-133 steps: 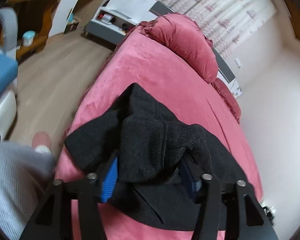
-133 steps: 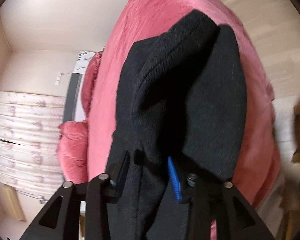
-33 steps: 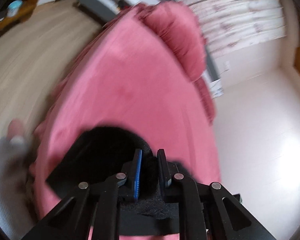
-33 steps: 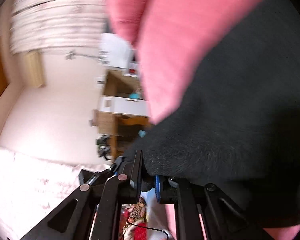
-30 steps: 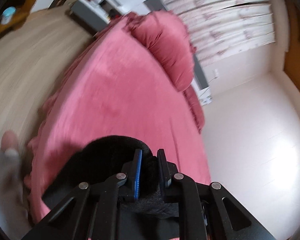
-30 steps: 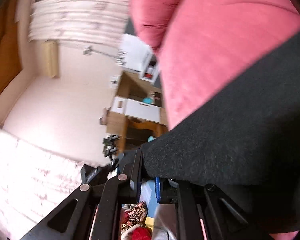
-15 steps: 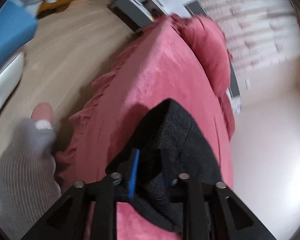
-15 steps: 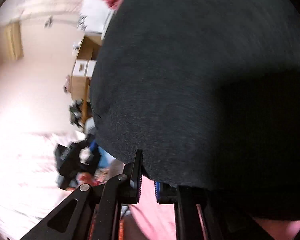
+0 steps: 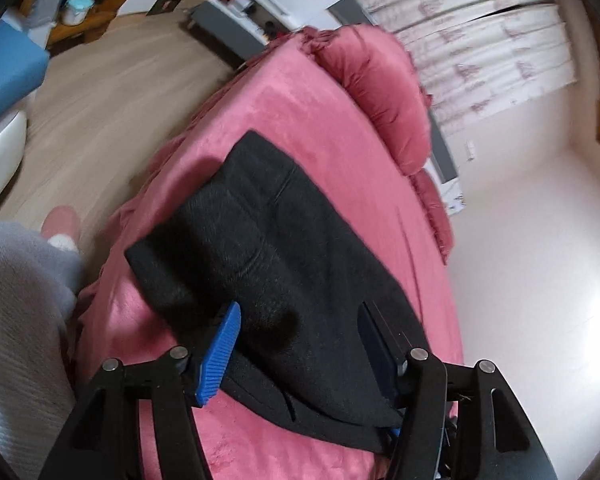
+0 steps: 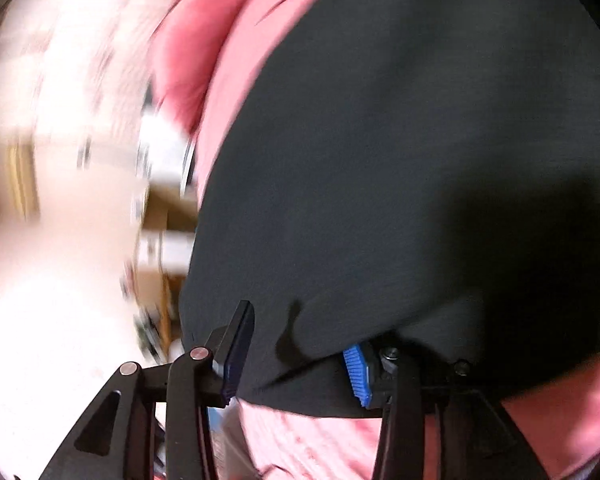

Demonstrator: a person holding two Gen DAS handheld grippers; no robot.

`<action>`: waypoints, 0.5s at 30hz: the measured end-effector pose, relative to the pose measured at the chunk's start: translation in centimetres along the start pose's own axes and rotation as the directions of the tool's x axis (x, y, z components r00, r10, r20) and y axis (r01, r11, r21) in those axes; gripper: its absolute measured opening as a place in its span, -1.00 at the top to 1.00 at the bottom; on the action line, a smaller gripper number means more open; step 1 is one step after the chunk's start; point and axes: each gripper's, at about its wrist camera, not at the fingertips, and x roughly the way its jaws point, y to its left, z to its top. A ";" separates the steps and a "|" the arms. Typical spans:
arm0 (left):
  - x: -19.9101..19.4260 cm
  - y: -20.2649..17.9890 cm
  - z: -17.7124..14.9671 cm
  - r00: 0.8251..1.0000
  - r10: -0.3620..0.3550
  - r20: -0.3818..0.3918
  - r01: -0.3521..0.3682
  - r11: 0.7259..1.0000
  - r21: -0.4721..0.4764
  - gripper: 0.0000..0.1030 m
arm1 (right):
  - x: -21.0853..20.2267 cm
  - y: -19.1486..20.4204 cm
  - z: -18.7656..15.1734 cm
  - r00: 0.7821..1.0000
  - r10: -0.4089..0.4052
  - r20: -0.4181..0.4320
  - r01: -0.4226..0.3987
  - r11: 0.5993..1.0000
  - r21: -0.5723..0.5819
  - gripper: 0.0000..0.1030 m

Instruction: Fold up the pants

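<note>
No legible writing on black pants (image 9: pixel 284 264), pink bedspread (image 9: pixel 300 120).

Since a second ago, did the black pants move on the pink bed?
Yes. The black pants came down flat onto the pink bed, reaching farther toward the pillow. The left gripper jaws have just been opening.

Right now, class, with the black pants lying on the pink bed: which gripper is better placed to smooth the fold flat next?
Probably the left gripper: jaws just opened, poised above the folded pants, whole bundle in view. The right gripper, also just opened, sits at the cloth's edge with fabric filling its blurred view.
</note>
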 end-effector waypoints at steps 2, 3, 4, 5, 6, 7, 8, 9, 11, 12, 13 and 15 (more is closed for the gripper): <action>0.8 0.1 0.0 0.999 0.036 -0.009 -0.036 0.999 -0.019 -0.20 | -2.6 -3.0 1.1 0.995 0.063 0.076 -0.074 0.986 0.147 0.16; 1.1 0.1 0.0 0.998 0.056 -0.011 -0.056 0.998 -0.022 -0.20 | -3.5 -4.0 1.4 0.991 0.077 0.109 -0.097 0.977 0.191 0.16; 1.2 0.1 -0.1 0.997 0.073 -0.011 -0.073 0.997 -0.023 -0.20 | -4.8 -5.2 1.8 0.984 0.084 0.157 -0.120 0.965 0.235 0.16; 1.6 0.2 -0.1 0.994 0.108 -0.017 -0.109 0.994 -0.024 -0.16 | -5.6 -5.9 2.2 0.977 0.090 0.192 -0.138 0.958 0.253 0.16; 1.9 0.3 -0.2 0.992 0.123 -0.026 -0.124 0.992 -0.027 -0.11 | -6.6 -6.5 2.6 0.968 0.095 0.231 -0.155 0.954 0.258 0.17; 2.4 0.3 -0.2 0.992 0.123 -0.034 -0.124 0.992 -0.031 0.19 | -7.3 -6.9 3.2 0.964 0.090 0.251 -0.154 0.957 0.248 0.26; 2.7 0.3 -0.1 0.989 0.146 -0.039 -0.147 0.989 -0.033 0.61 | -7.4 -6.9 3.6 0.965 0.087 0.247 -0.145 0.962 0.229 0.40; 2.8 0.7 -0.1 0.983 0.176 -0.049 -0.178 0.983 -0.038 0.68 | -7.5 -6.6 4.2 0.972 0.061 0.228 -0.106 0.975 0.194 0.48; 2.5 1.4 0.2 0.989 0.133 -0.060 -0.138 0.986 -0.092 0.80 | -8.0 -5.4 5.3 0.980 -0.025 0.198 0.002 0.994 0.112 0.81; 2.2 1.3 0.4 0.992 0.111 -0.059 -0.117 0.988 -0.102 0.81 | -8.5 -4.4 5.5 0.979 -0.036 0.202 0.023 0.997 0.068 0.84; 1.7 0.9 0.6 0.995 0.090 -0.053 -0.095 0.991 -0.100 0.83 | -9.0 -3.6 5.4 0.978 -0.018 0.208 0.009 0.999 0.046 0.87; 0.1 -0.2 0.9 0.998 0.050 -0.041 -0.052 0.996 -0.066 0.84 | -10.7 -1.2 4.3 0.973 0.029 0.227 -0.026 1.000 -0.013 0.87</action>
